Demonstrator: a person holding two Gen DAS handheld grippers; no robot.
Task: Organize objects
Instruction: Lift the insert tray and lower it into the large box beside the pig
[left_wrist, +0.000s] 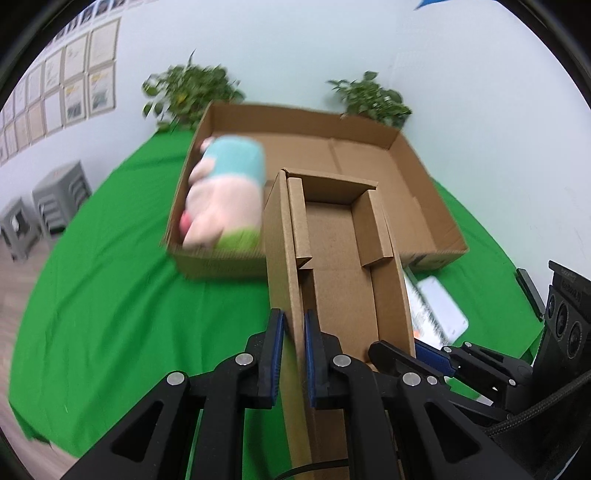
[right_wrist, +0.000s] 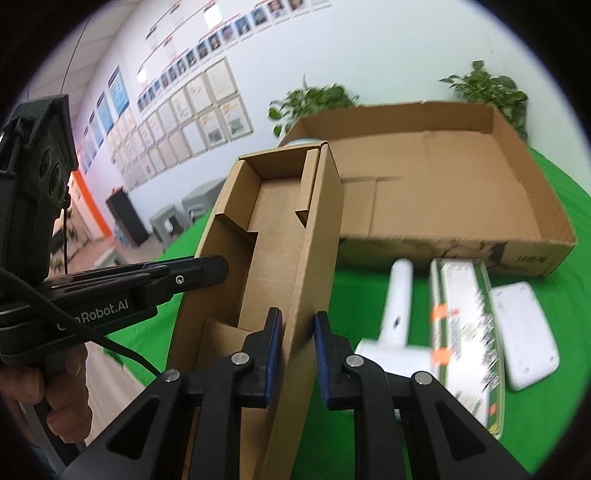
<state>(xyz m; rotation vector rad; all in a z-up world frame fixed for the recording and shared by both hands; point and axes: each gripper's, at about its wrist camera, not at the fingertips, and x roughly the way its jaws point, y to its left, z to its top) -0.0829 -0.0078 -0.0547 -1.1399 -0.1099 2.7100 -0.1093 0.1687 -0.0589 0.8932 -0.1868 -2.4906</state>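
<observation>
Currently held aloft: narrow open-topped brown cardboard box (left_wrist: 332, 258), empty, carried between both grippers above green cloth-covered table (left_wrist: 110, 258).
Left gripper (left_wrist: 293, 354): blue-padded jaws clamped on left long wall of narrow box.
Right gripper (right_wrist: 297, 354): jaws straddling right long wall, pads looking close to the card; probably clamped, small gap possible on outer side.
Just beyond: large shallow brown cardboard tray (left_wrist: 424, 206), open top, pink plush toy in teal and green clothes (left_wrist: 225, 195) filling left side; centre and right floor bare, room enough, by judgement, for narrow box.
On cloth near tray's front wall: white handheld device with handle (right_wrist: 395, 310), green-and-white printed packet (right_wrist: 465, 325), flat white rounded-corner pad (right_wrist: 524, 332).
Risks, judged: thin wall buckling or slipping under uneven pull of two grips; box bottom catching tray's front rim if brought in low; crowding plush if set too far left.
Background: two potted green plants (left_wrist: 192, 92).
</observation>
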